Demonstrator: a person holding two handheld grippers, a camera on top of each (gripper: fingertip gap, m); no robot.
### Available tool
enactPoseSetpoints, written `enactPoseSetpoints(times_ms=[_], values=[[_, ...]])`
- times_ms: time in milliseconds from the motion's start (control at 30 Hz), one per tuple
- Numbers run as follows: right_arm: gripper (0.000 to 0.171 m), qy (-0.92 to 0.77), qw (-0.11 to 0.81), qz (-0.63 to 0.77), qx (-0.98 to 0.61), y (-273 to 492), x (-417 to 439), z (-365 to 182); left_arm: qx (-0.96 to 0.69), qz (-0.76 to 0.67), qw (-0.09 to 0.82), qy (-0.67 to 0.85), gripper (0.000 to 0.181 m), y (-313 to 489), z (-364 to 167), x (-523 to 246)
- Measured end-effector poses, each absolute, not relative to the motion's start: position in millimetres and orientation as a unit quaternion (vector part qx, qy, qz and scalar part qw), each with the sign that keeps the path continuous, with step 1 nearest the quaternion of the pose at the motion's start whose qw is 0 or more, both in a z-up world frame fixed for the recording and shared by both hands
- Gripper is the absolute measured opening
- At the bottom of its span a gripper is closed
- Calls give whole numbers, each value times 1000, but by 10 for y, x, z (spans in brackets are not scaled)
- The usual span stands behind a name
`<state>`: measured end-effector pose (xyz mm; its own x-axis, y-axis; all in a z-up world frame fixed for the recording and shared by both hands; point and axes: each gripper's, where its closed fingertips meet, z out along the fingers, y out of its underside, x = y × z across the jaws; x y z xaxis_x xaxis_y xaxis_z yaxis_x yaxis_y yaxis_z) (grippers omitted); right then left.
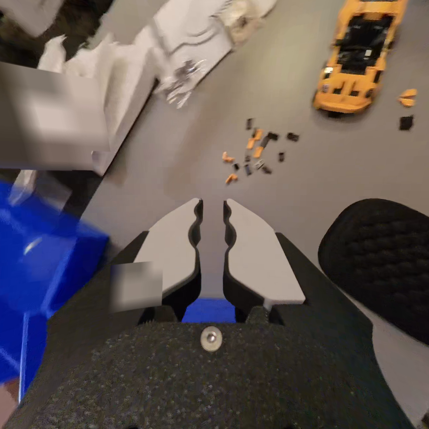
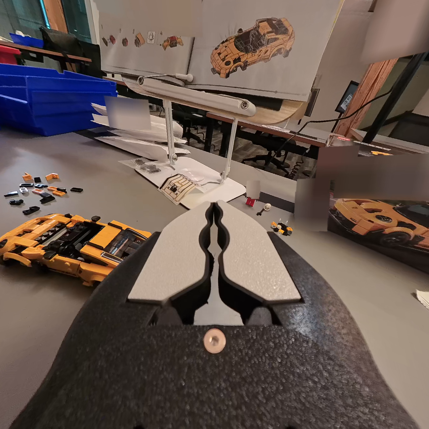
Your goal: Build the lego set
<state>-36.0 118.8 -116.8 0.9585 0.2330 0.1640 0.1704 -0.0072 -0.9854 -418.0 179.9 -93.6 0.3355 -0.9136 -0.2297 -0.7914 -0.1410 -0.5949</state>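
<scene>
My left gripper (image 1: 213, 202) hangs narrowly parted and empty above the grey tabletop (image 1: 209, 111); my right gripper (image 2: 213, 204) is closed on nothing. The half-built orange lego car (image 2: 67, 243) sits mid-tabletop, loose pieces (image 2: 39, 190) beside it. Blue bins (image 2: 53, 99) stand at the far edge, contents hidden.

Left view looks steeply down, right view low across; both show the car (image 1: 357, 55) (image 2: 67, 243).

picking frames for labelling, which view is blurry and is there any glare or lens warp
Left wrist view: motion blur smears the loose bricks, car and blue bin; only the left gripper is sharp. Right wrist view: crisp, car and manual readable, a mild sheen on the right gripper body, wide-angle bending at the edges.
</scene>
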Motion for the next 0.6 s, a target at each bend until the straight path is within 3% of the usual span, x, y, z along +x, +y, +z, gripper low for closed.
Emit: enactPoseSetpoints(times_ms=[133, 333, 600], values=[[0, -142, 694, 35, -705, 1164, -365, -1136, -695, -112, 239, 668, 13, 1693, -1299, -3670], [0, -141, 695, 55, -703, 1148, -372, -1108, -644, -134, 108, 745, 9, 1639, -1889, -3527], [0, -133, 696, 74, -702, 1135, -368, -1082, -625, -114, 82, 768, 6, 1710, -2260, -3446]])
